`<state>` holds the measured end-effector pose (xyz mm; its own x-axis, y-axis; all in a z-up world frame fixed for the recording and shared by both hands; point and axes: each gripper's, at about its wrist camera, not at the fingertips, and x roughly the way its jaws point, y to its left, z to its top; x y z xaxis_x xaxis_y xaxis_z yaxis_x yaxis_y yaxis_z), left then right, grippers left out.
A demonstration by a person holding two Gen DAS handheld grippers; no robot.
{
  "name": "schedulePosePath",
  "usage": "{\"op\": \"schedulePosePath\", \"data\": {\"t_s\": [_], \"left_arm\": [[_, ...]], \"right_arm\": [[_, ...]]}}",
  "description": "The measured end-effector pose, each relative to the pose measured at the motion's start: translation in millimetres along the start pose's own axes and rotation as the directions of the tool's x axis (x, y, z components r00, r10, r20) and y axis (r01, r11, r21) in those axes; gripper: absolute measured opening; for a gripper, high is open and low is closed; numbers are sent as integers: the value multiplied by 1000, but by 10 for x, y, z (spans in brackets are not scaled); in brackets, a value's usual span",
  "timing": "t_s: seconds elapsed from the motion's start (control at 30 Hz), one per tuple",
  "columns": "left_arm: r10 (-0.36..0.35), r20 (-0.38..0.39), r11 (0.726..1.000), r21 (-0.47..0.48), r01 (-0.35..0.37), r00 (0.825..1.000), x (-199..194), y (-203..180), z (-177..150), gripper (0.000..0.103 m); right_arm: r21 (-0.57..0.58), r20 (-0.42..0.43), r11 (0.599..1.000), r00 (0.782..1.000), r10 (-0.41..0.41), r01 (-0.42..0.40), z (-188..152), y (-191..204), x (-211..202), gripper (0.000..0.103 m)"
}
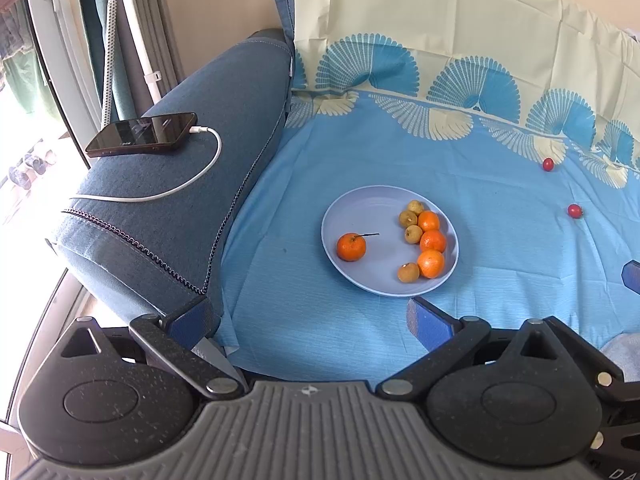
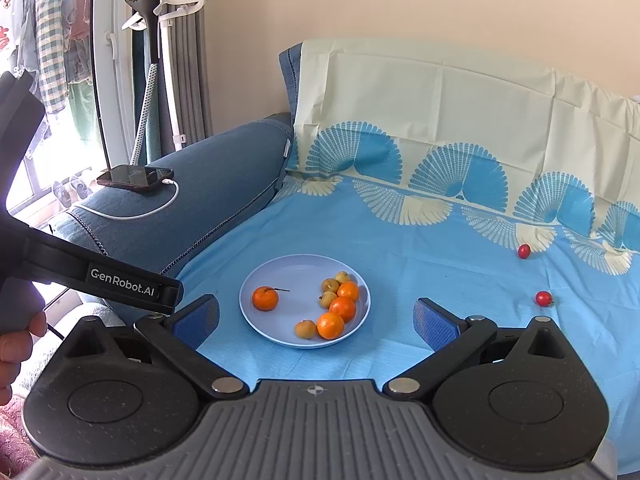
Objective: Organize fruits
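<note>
A pale blue plate [image 1: 360, 208] [image 2: 296, 272] lies on the blue sheet. It holds one tangerine [image 1: 351, 247] [image 2: 265, 298] apart at the left, three tangerines [image 1: 432, 241] [image 2: 342, 308] at the right and several small yellow-brown fruits [image 1: 408, 219] [image 2: 305, 329] beside them. Two small red fruits [image 1: 548, 164] [image 1: 575, 211] [image 2: 524, 251] [image 2: 543, 298] lie on the sheet to the right of the plate. My left gripper [image 1: 310, 316] is open and empty, in front of the plate. My right gripper [image 2: 316, 318] is open and empty, with the plate between its fingers further ahead.
A blue sofa arm [image 1: 192, 184] [image 2: 208, 184] stands at the left with a black phone [image 1: 142, 134] [image 2: 135, 177] and white cable on it. The left gripper's body [image 2: 120, 282] shows at the left of the right wrist view. A garment steamer stand [image 2: 160, 60] is behind.
</note>
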<state>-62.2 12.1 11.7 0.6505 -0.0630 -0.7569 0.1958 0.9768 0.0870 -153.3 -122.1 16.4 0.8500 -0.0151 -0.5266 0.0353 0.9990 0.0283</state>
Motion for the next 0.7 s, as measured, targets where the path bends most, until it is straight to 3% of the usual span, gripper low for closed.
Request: {"op": "schedulePosePath", "data": {"t_s": [0.7], "left_arm": [[-3, -47, 1000, 14, 4, 999, 164, -31, -9, 103]], "right_arm": [[28, -47, 1000, 999, 4, -3, -23, -37, 145, 102]]}}
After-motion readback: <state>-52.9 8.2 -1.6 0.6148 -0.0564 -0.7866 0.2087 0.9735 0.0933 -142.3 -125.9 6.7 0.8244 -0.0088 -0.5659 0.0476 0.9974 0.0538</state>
